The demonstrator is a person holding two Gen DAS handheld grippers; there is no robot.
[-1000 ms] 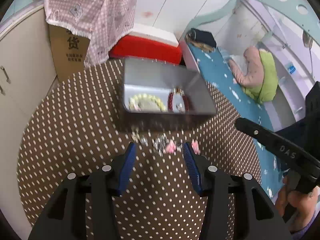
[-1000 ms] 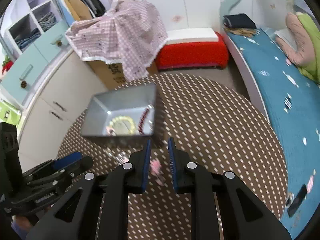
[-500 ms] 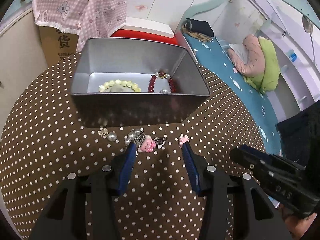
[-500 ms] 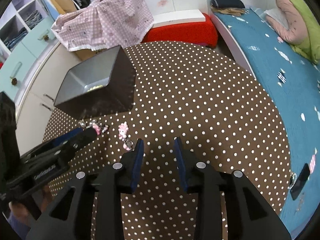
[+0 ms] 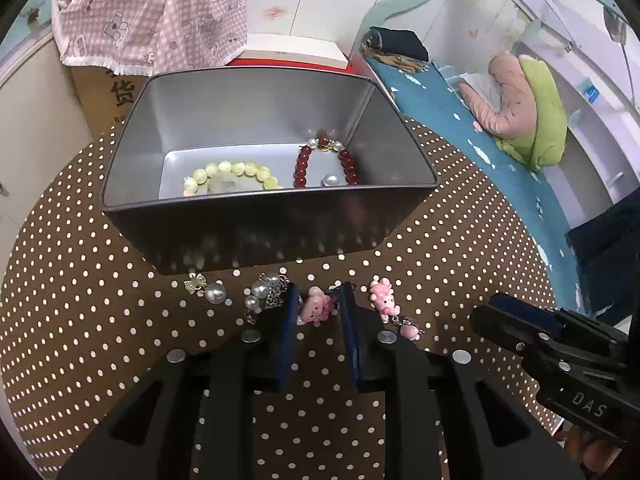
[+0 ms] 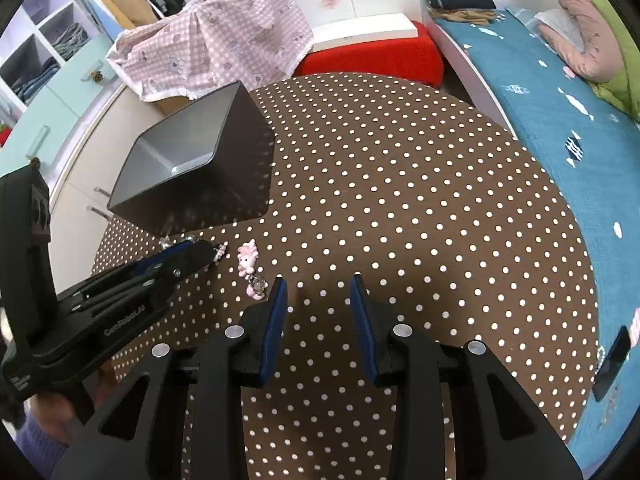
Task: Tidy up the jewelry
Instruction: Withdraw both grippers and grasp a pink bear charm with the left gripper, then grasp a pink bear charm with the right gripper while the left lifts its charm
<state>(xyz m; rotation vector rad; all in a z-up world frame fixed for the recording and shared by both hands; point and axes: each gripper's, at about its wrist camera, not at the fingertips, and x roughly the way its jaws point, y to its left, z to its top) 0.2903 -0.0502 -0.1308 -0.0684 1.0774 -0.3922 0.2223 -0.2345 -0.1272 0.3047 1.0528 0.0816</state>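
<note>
A grey metal box (image 5: 248,224) stands on the brown dotted table and holds a yellow bead bracelet (image 5: 232,174) and a dark red bead bracelet (image 5: 324,160). In front of it lie pearl earrings (image 5: 216,292), a silver piece (image 5: 270,292) and two pink charms. My left gripper (image 5: 318,308) is low on the table, its jaws narrowed around one pink charm (image 5: 316,309), which sits between the pads. The other pink charm (image 5: 384,304) lies just right of it; it also shows in the right wrist view (image 6: 247,258). My right gripper (image 6: 318,292) is open and empty, right of the charms.
The box (image 6: 192,168) stands at the table's left edge in the right wrist view. A pink checked cloth (image 6: 224,40) over a carton, a red bench (image 6: 372,58) and a blue bed (image 6: 560,120) surround the round table (image 6: 400,184).
My left gripper moved forward and down to the jewelry and narrowed its jaws around a pink charm. My right gripper let go of the other pink charm, opened and drew back to the right.
</note>
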